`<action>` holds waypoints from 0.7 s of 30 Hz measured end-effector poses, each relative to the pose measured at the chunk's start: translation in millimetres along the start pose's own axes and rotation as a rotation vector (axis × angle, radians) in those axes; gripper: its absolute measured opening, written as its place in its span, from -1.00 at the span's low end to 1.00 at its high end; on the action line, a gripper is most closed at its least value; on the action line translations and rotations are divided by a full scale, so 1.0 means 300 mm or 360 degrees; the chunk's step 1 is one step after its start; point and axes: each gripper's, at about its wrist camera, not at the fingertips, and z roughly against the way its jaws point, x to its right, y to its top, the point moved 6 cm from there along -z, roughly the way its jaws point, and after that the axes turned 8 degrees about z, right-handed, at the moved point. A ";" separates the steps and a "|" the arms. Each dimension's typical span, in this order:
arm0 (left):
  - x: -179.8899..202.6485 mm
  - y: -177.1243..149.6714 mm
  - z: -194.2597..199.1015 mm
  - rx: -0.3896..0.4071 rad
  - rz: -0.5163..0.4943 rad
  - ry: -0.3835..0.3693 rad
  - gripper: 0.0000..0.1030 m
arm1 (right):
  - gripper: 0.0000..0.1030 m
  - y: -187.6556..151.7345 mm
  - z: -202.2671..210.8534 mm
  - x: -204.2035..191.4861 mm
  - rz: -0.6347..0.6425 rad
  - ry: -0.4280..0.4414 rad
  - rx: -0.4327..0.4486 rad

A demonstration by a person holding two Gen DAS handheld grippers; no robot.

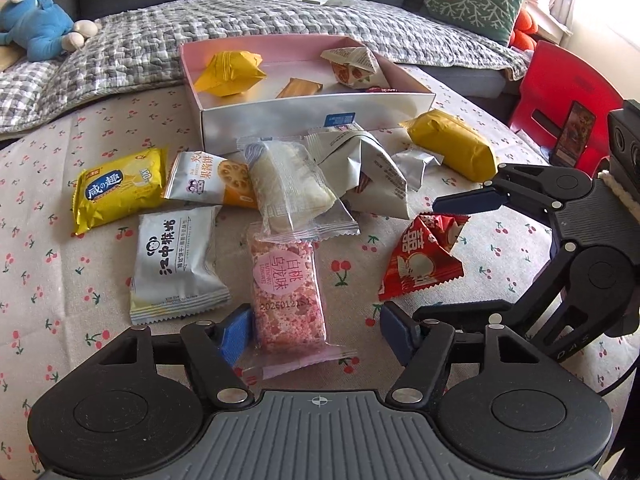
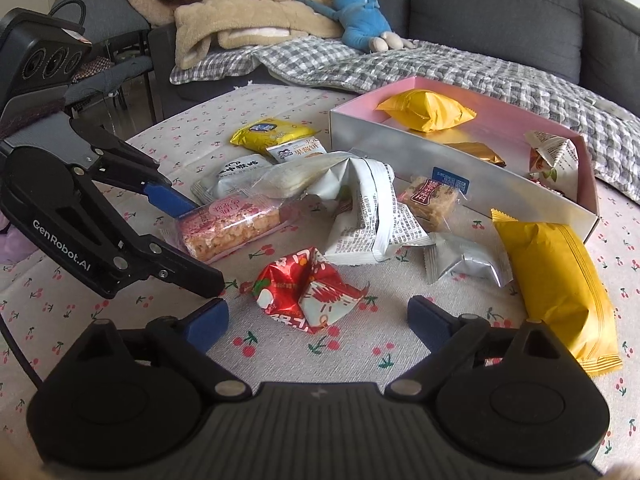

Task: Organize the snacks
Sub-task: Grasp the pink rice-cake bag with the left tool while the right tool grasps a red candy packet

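Note:
Several snack packets lie on a cherry-print tablecloth in front of an open pink-lined box (image 1: 320, 116) that holds a few snacks. My left gripper (image 1: 316, 334) is open, its blue pads on either side of the near end of a pink rice bar (image 1: 286, 292). My right gripper (image 2: 318, 320) is open, just short of a red triangular packet (image 2: 308, 292). That red packet (image 1: 424, 262) also shows in the left wrist view, with the right gripper (image 1: 436, 256) around it. The left gripper (image 2: 200, 244) shows in the right wrist view beside the pink bar (image 2: 232, 228).
A yellow packet (image 1: 452, 150), a crumpled white wrapper (image 1: 372, 176), a clear-wrapped white snack (image 1: 292, 188), a white packet (image 1: 176, 264) and a yellow biscuit pack (image 1: 118, 188) lie around. A sofa with a checked blanket stands behind; a red chair (image 1: 560, 84) at right.

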 end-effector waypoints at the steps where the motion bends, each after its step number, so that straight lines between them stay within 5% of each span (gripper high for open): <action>1: 0.000 0.004 -0.005 0.0011 0.0012 0.0005 0.31 | 0.83 0.001 -0.001 -0.002 0.0001 -0.0001 0.0004; 6: 0.006 0.033 -0.028 0.0055 0.0053 0.0043 0.27 | 0.73 0.012 -0.006 -0.004 -0.0012 -0.0002 0.0018; 18: -0.010 0.047 -0.015 0.0034 0.0168 0.0123 -0.40 | 0.18 0.026 -0.008 0.006 -0.0020 -0.0016 0.0055; 21: -0.027 0.043 -0.006 0.0022 0.0213 0.0174 -0.43 | 0.02 0.028 -0.005 0.004 -0.0005 -0.0011 0.0057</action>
